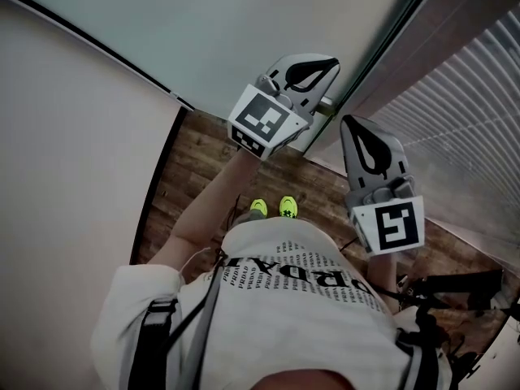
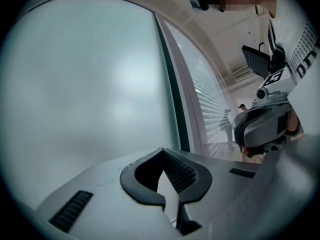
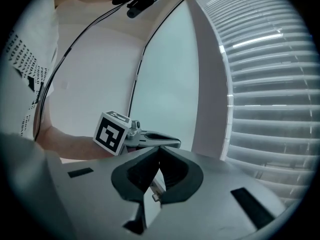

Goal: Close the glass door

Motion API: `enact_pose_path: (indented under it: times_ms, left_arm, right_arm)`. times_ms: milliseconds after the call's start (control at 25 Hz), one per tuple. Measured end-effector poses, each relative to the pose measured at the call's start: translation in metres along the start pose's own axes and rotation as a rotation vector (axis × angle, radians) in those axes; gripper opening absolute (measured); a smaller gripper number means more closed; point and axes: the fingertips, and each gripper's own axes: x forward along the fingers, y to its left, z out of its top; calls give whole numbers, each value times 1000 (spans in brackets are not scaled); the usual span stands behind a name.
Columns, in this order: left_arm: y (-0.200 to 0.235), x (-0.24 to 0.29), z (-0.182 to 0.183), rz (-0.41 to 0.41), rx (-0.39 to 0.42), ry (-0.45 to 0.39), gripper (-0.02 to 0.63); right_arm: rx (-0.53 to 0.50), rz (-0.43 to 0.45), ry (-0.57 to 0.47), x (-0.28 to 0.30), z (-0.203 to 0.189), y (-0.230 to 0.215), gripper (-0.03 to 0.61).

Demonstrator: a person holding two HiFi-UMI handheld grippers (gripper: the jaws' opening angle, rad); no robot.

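My left gripper (image 1: 331,65) and right gripper (image 1: 351,124) both have jaws together, empty. The frosted glass door (image 1: 244,23) stands far ahead, edge by the right frame (image 1: 455,31); any remaining push should be flat, slow.

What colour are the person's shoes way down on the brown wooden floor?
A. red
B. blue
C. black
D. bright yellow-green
D. In the head view, the two bright yellow-green shoes peek out just past the white printed shirt, standing on the brown wooden floor.
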Motion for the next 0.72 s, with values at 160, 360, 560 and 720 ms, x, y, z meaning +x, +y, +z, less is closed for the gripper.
enact_pose_path:
  times_ms: [160, 360, 560, 720]
  left_arm:
    - [-1, -1, -5, 2, 0, 7, -2]
    - [-2, -2, -4, 13, -10, 21, -2]
    - [-8, -19, 7, 16, -3, -8, -2]
    - [-20, -40, 21, 8, -14, -31, -2]
  right_arm:
    - [7, 1, 3, 2, -6, 0, -3]
    - [12, -4, -2, 1, -3, -2, -2]
    - [8, -7, -23, 1, -1, -5, -2]
    - [5, 0, -20, 3, 2, -1, -3]
